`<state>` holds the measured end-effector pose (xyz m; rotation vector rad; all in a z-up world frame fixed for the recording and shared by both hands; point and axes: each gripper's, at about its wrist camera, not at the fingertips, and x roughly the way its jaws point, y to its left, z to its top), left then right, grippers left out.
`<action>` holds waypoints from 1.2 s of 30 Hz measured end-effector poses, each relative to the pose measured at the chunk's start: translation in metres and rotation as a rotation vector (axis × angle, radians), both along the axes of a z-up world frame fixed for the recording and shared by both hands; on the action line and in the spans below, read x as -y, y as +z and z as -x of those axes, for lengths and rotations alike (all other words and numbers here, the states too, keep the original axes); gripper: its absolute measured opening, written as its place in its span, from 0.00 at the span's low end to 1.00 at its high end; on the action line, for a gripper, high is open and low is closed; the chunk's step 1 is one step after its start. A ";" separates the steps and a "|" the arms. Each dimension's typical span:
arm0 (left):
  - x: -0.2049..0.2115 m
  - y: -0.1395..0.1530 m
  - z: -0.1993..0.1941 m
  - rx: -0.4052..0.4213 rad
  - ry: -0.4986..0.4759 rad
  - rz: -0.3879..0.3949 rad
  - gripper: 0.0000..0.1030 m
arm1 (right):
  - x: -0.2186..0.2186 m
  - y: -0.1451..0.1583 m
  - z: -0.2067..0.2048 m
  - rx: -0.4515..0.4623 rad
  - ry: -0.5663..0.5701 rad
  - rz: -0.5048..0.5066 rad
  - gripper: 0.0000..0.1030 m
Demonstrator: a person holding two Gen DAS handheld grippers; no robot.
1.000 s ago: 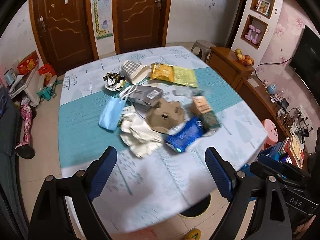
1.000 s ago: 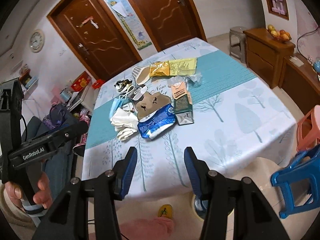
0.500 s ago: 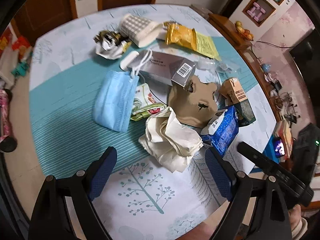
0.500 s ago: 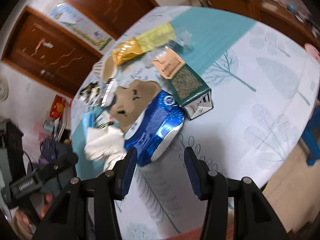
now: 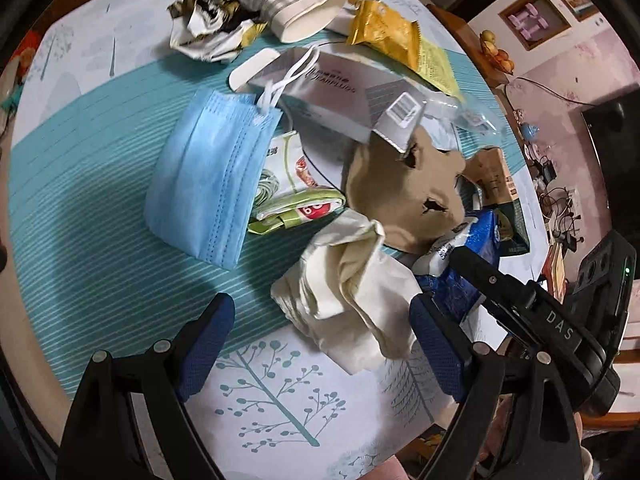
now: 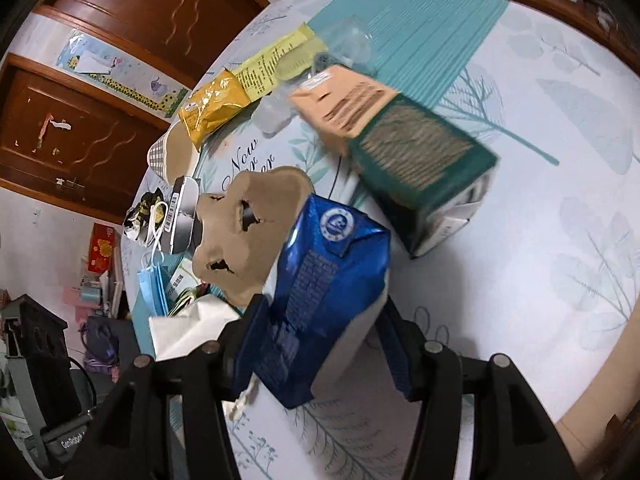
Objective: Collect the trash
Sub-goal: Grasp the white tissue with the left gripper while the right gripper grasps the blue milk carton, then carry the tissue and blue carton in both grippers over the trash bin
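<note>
Left hand-held gripper (image 5: 320, 336) is pointing steeply down at the bench (image 5: 100, 240), jaws standing wide, nothing gripped; the crumpled white tissue (image 5: 352, 296) is lying between the pads, nearer the right one. Right hand-held gripper (image 6: 320, 344) is also tilting down, rolled sideways, its jaws just been opening, moderately wide, straddling the near end of the blue foil bag (image 6: 320, 296); cannot tell if the pads are pressing it. Beyond the tissue: tan cardboard piece (image 5: 404, 192) just behind, blue face mask (image 5: 208, 176) to its left, green wrapper (image 5: 296, 200) between. Further back from the tissue: grey box (image 5: 332, 92), yellow snack packet (image 5: 384, 32), checked paper cup (image 5: 288, 0), crumpled wrapper (image 5: 208, 24). Green-and-orange carton (image 6: 400, 136) is lying right of the cardboard.
</note>
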<state>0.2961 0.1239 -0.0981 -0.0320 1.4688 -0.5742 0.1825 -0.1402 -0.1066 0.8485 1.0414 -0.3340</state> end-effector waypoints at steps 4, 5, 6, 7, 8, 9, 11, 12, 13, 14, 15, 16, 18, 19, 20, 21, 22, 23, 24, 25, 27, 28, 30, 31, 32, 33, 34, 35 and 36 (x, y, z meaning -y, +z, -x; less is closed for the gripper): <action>-0.003 -0.008 -0.002 -0.028 0.022 0.016 0.84 | -0.005 0.003 -0.004 0.024 0.042 -0.016 0.29; -0.002 -0.011 -0.004 -0.033 0.025 0.016 0.80 | -0.008 0.004 -0.005 0.018 0.058 -0.004 0.19; -0.001 -0.013 -0.005 -0.042 0.026 0.017 0.78 | -0.011 0.006 -0.006 0.008 0.070 0.015 0.19; -0.001 -0.016 -0.005 -0.053 0.028 0.018 0.77 | -0.012 0.007 -0.006 0.005 0.078 0.019 0.19; -0.001 -0.018 -0.005 -0.061 0.031 0.021 0.75 | -0.013 0.008 -0.005 0.002 0.085 0.016 0.19; 0.000 -0.020 -0.005 -0.069 0.032 0.024 0.72 | -0.015 0.008 -0.003 -0.002 0.093 0.013 0.19; 0.001 -0.019 -0.004 -0.067 0.031 0.026 0.68 | -0.016 0.009 0.001 -0.006 0.102 0.015 0.19; 0.003 -0.019 -0.004 -0.070 0.023 0.034 0.60 | -0.017 0.009 0.004 -0.009 0.107 0.018 0.19; 0.008 -0.021 -0.004 -0.079 0.010 0.039 0.55 | -0.020 0.010 0.007 -0.010 0.112 0.020 0.19; 0.010 -0.022 -0.003 -0.080 0.003 0.041 0.48 | -0.021 0.011 0.011 -0.011 0.116 0.022 0.19; 0.013 -0.020 -0.001 -0.070 -0.004 0.034 0.46 | -0.022 0.011 0.013 -0.012 0.117 0.021 0.19; 0.016 -0.018 0.001 -0.047 -0.015 0.022 0.44 | -0.023 0.012 0.017 -0.014 0.120 0.020 0.19; 0.022 -0.012 0.004 -0.008 -0.044 0.003 0.33 | -0.026 0.015 0.025 -0.016 0.125 0.026 0.19; 0.025 -0.009 0.007 0.009 -0.060 0.000 0.30 | -0.026 0.016 0.030 -0.017 0.128 0.030 0.19; 0.027 -0.006 0.008 0.023 -0.070 -0.005 0.28 | -0.027 0.019 0.033 -0.018 0.135 0.037 0.19; 0.027 -0.003 0.011 0.037 -0.083 -0.012 0.27 | -0.028 0.021 0.035 -0.018 0.141 0.046 0.19; 0.028 0.000 0.014 0.051 -0.098 -0.021 0.27 | -0.029 0.024 0.038 -0.019 0.149 0.059 0.19; 0.030 0.002 0.016 0.062 -0.109 -0.025 0.26 | -0.031 0.028 0.040 -0.021 0.157 0.070 0.19; 0.031 0.004 0.020 0.072 -0.119 -0.027 0.26 | -0.031 0.033 0.045 -0.020 0.166 0.087 0.19; 0.032 0.008 0.023 0.082 -0.131 -0.023 0.26 | -0.032 0.036 0.045 -0.020 0.169 0.097 0.19; 0.032 0.016 0.029 0.105 -0.153 -0.015 0.25 | -0.031 0.045 0.052 -0.017 0.173 0.119 0.19; 0.034 0.019 0.032 0.117 -0.164 -0.012 0.25 | -0.029 0.050 0.055 -0.014 0.172 0.128 0.19; 0.038 0.029 0.040 0.150 -0.191 -0.001 0.25 | -0.025 0.058 0.063 -0.009 0.167 0.153 0.19; 0.040 0.034 0.044 0.168 -0.205 0.006 0.25 | -0.024 0.062 0.067 -0.006 0.164 0.163 0.19; 0.041 0.040 0.049 0.188 -0.220 0.014 0.25 | -0.021 0.065 0.070 -0.003 0.162 0.173 0.19; 0.039 0.046 0.053 0.204 -0.231 0.020 0.25 | -0.020 0.070 0.074 -0.002 0.160 0.185 0.19; 0.040 0.051 0.058 0.225 -0.245 0.027 0.25 | -0.018 0.073 0.077 -0.001 0.159 0.196 0.19; 0.042 0.056 0.062 0.240 -0.256 0.034 0.25 | -0.017 0.077 0.079 0.000 0.159 0.208 0.19; 0.045 0.062 0.068 0.258 -0.270 0.044 0.25 | -0.016 0.081 0.083 0.001 0.159 0.224 0.19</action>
